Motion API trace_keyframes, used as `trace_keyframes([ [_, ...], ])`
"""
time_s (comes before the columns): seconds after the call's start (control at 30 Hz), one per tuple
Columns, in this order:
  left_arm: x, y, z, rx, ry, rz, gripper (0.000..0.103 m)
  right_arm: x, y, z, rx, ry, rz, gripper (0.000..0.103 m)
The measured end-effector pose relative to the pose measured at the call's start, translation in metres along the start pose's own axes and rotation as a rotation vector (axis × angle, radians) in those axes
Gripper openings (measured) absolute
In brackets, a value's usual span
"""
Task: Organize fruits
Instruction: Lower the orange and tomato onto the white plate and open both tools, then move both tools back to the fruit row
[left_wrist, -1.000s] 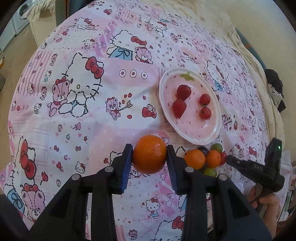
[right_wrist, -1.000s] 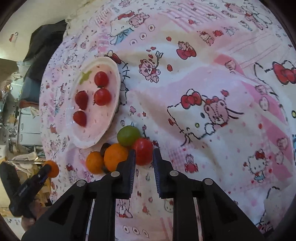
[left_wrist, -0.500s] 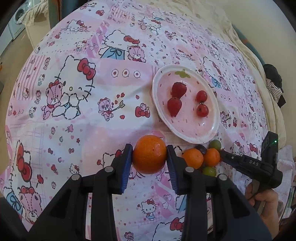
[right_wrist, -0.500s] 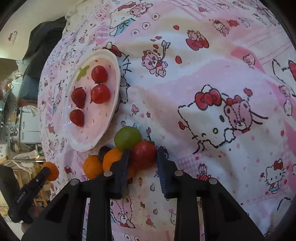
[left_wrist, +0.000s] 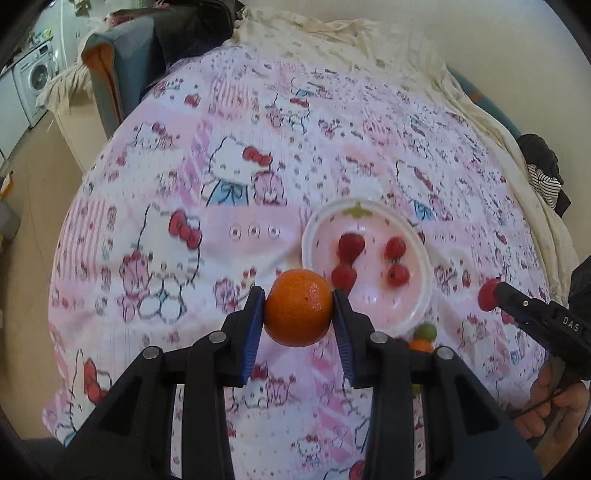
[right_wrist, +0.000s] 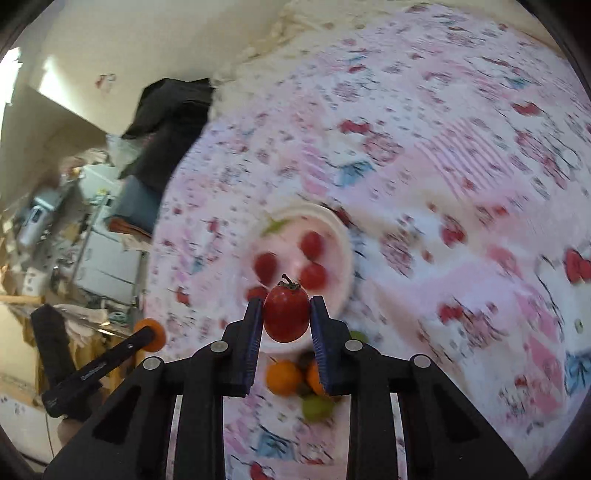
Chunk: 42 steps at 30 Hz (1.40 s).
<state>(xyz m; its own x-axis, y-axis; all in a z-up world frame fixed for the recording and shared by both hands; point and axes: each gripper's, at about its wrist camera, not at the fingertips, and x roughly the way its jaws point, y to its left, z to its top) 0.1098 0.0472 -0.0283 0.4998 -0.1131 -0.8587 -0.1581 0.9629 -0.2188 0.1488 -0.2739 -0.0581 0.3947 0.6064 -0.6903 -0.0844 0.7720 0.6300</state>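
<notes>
My left gripper (left_wrist: 298, 314) is shut on an orange tangerine (left_wrist: 298, 307) and holds it above the pink Hello Kitty cloth, just left of a pink plate (left_wrist: 413, 314). The plate holds several red fruits: strawberries (left_wrist: 351, 245) and cherry tomatoes (left_wrist: 395, 248). My right gripper (right_wrist: 286, 317) is shut on a red cherry tomato (right_wrist: 286, 313) with a stem, raised over the near rim of the plate (right_wrist: 341, 236). Below it lie small oranges (right_wrist: 283, 377) and a green grape (right_wrist: 317, 406). The right gripper also shows in the left wrist view (left_wrist: 491, 293).
The cloth (left_wrist: 258, 177) covers a bed-like surface with a cream blanket (left_wrist: 369, 40) behind. A dark garment (left_wrist: 543, 166) lies at the right edge. A washing machine (left_wrist: 33, 81) and grey furniture (left_wrist: 122, 62) stand at far left.
My right gripper closed on the red cherry tomato, lifted it from the fruit pile and carried it toward the plate. My left gripper rose and pulled back with the tangerine still held.
</notes>
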Motion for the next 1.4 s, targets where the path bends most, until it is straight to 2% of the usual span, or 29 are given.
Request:
trace_keyframes([
  [0.1, 0.011, -0.009, 0.013, 0.038, 0.011, 0.007, 0.032, 0.017, 0.003, 0.013, 0.011, 0.025, 0.027, 0.027],
  [0.23, 0.026, -0.020, 0.027, 0.092, 0.017, 0.018, 0.032, 0.038, 0.010, 0.027, -0.029, 0.051, 0.004, 0.026],
  [0.4, 0.058, -0.027, 0.046, 0.119, 0.042, -0.002, 0.032, 0.063, 0.003, 0.048, -0.050, 0.077, -0.033, 0.026],
  [0.47, 0.074, -0.031, 0.048, 0.137, 0.061, 0.013, 0.032, 0.070, -0.001, 0.051, -0.047, 0.087, -0.047, 0.026],
  [0.6, 0.102, -0.037, 0.043, 0.157, 0.106, -0.010, 0.032, 0.079, -0.012, 0.053, -0.015, 0.112, -0.049, 0.026],
  [0.8, 0.124, -0.042, 0.035, 0.166, 0.141, -0.011, 0.033, 0.084, -0.022, 0.052, 0.039, 0.138, -0.061, 0.030],
  [0.83, 0.125, -0.042, 0.035, 0.165, 0.140, -0.010, 0.033, 0.084, -0.022, 0.052, 0.048, 0.141, -0.063, 0.035],
  [0.87, 0.126, -0.042, 0.035, 0.163, 0.137, -0.012, 0.033, 0.085, -0.022, 0.052, 0.048, 0.142, -0.070, 0.049],
  [0.93, 0.129, -0.041, 0.036, 0.156, 0.138, -0.020, 0.034, 0.083, -0.019, 0.051, 0.036, 0.135, -0.079, 0.071],
  [1.17, 0.137, -0.040, 0.036, 0.148, 0.171, -0.016, 0.036, 0.076, -0.016, 0.054, 0.041, 0.116, -0.063, 0.079],
  [1.2, 0.137, -0.040, 0.035, 0.150, 0.173, -0.019, 0.040, 0.076, -0.016, 0.055, 0.042, 0.116, -0.064, 0.080],
  [1.27, 0.131, -0.042, 0.034, 0.149, 0.161, -0.048, 0.065, 0.076, -0.016, 0.055, 0.043, 0.116, -0.068, 0.080],
  [1.3, 0.128, -0.044, 0.033, 0.150, 0.146, -0.043, 0.085, 0.075, -0.017, 0.055, 0.045, 0.116, -0.069, 0.080],
  [1.33, 0.123, -0.045, 0.033, 0.154, 0.125, -0.035, 0.092, 0.075, -0.017, 0.055, 0.048, 0.118, -0.068, 0.080],
  [1.4, 0.114, -0.048, 0.032, 0.176, 0.094, -0.044, 0.092, 0.074, -0.017, 0.055, 0.049, 0.119, -0.068, 0.080],
])
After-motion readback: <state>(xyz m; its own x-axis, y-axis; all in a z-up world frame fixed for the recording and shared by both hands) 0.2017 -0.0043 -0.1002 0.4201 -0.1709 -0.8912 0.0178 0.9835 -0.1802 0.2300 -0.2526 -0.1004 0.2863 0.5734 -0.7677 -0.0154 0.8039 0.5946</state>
